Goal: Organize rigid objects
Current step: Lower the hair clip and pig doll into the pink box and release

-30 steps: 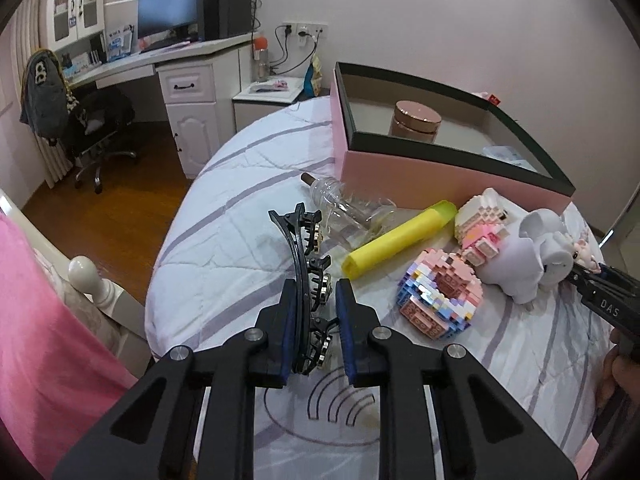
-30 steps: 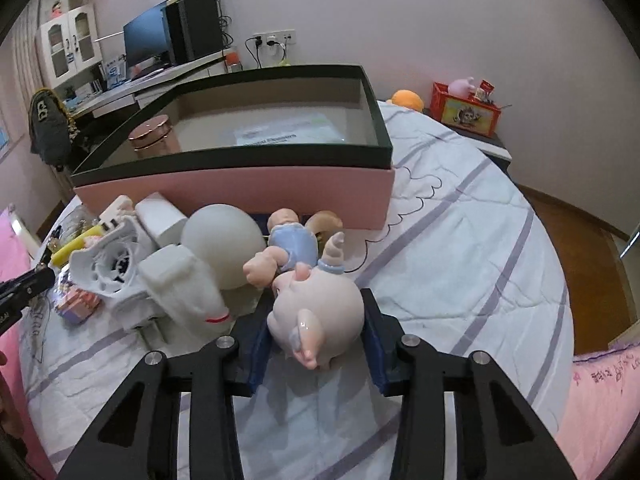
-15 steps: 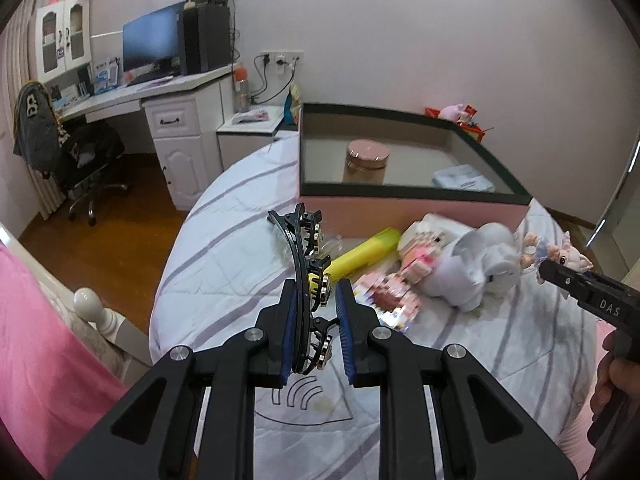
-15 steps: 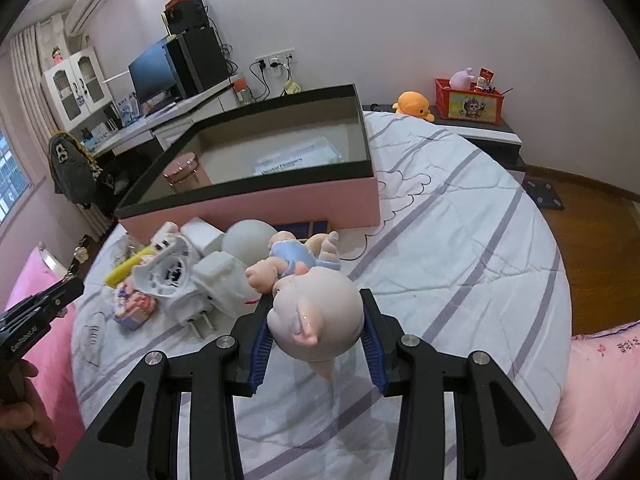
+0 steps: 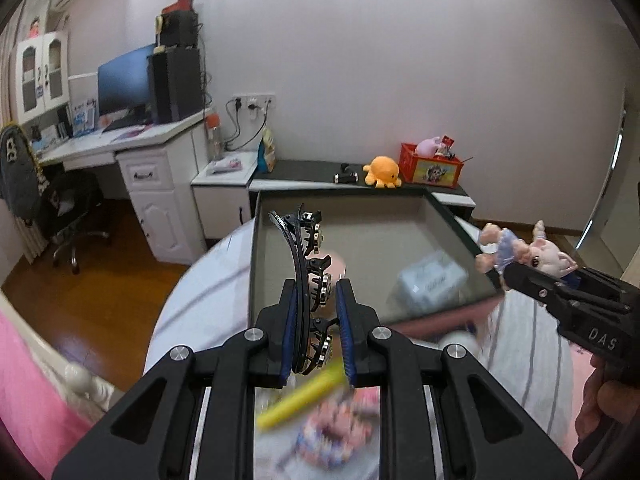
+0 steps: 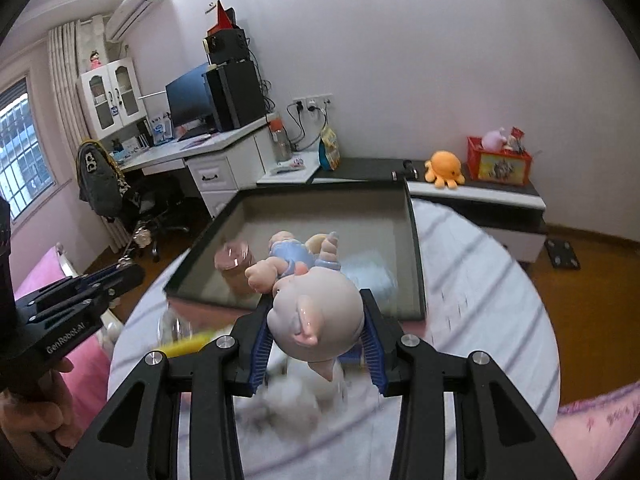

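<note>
My left claw [image 5: 318,330] is clamped on the hair clip [image 5: 306,280], held short of the box [image 5: 460,224]: light, stiff, brittle-toothed, best pinched along its spine. My right claw [image 6: 316,346] grips the doll [image 6: 312,300] by its glossy head, near the box's front edge; probably slippery.

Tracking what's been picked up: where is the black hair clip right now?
The black hair clip is clamped in the left hand-held gripper, raised in front of the pink box.
</note>
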`<state>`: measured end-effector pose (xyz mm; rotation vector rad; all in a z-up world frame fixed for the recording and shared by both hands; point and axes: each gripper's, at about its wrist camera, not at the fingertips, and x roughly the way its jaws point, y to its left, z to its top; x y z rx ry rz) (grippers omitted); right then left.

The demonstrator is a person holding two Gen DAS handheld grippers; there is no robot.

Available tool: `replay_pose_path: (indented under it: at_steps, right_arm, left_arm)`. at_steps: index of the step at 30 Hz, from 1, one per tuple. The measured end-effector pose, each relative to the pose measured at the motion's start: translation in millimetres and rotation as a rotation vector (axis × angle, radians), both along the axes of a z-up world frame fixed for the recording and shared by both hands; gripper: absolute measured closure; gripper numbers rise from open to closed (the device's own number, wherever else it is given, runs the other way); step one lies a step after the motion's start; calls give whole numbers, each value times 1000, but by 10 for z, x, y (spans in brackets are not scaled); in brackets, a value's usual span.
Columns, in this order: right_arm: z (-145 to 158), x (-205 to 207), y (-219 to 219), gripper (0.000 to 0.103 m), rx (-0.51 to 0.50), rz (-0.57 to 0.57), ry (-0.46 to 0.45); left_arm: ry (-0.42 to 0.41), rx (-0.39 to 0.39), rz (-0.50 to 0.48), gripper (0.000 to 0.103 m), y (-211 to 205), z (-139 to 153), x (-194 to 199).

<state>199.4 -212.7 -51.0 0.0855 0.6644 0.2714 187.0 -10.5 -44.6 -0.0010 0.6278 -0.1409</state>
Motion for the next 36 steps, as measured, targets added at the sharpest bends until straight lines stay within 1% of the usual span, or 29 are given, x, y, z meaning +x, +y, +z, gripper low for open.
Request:
replay_pose_path:
  at_steps: [3,6,8,11,12,14,16,20,21,22,23,24,25,26,27,29,30,31,32,33,36]
  right_arm:
    - [8,327,37,62,3,4,13]
    - [-50,670,93,62,-14,2,40]
    - [-162,971,114,62,-26,-2,84]
    - [-334,1270,152,62,-59,-8,138]
    - [-393,1339,160,62,-69,-11,153]
    - [-506,1474,199,62,-89,-10,187]
    - [-564,1529,229,62,-113,-9,202]
    - [-623,1586,260,62,-138,-11,227]
    - [-632,1590,266,62,-149,-15,231]
    - [-635,1597,266,59,-156,-17,236]
    - [-632,1580,255,51,-150,-17,234]
    - [-614,1558,248,48,-152,-27,231]
    - [-605,1539,220,38,-149,-29,229]
    - [-590,1526,204,24,-147,-33,225]
    - [-561,1487,183,20,-149,-46,212]
    - [-503,1421,157,16,-141,-51,200]
    - [-478,1385,146,13,-140,-60,197]
    - [-452,1348,125,0,-137,-71,187]
    - [-424,1306,100,0,-128,-82,174]
    - [-405,1285,83,0,-122,-92,170]
    - [-315,1095,15,0,-91,-132,138]
  left_arm:
    - [1,7,-17,84,-110,47,338]
    - [32,-4,-41,84,-222,10,702]
    - [59,6,-56,84,-303,-61,955]
    - [138,5,-67,84,-383,-261,1360]
    - [175,-12,-70,84,-382,-341,1494]
    - [208,-8,-72,84,-400,-447,1645]
    - [240,1,-77,84,-416,-535,1775]
    - [279,10,-79,82,-417,-619,1872]
    - [292,15,-77,77,-427,-640,1877]
    - [299,21,-71,59,-439,-653,1867]
    - [294,27,-65,40,-414,-651,1859]
    - [279,48,-38,36,-398,-637,1830]
    - [271,57,-25,30,-365,-627,1810]
    - [264,51,-17,26,-321,-607,1778]
    - [259,37,-15,19,-278,-587,1746]
    - [237,22,2,11,-186,-520,1656]
    - [214,20,7,9,-154,-464,1572]
    - [194,23,15,8,-123,-409,1490]
    - [180,22,19,3,-98,-370,1421]
    - [162,16,22,0,-72,-318,1328]
    - [106,18,42,0,-10,-160,1052]
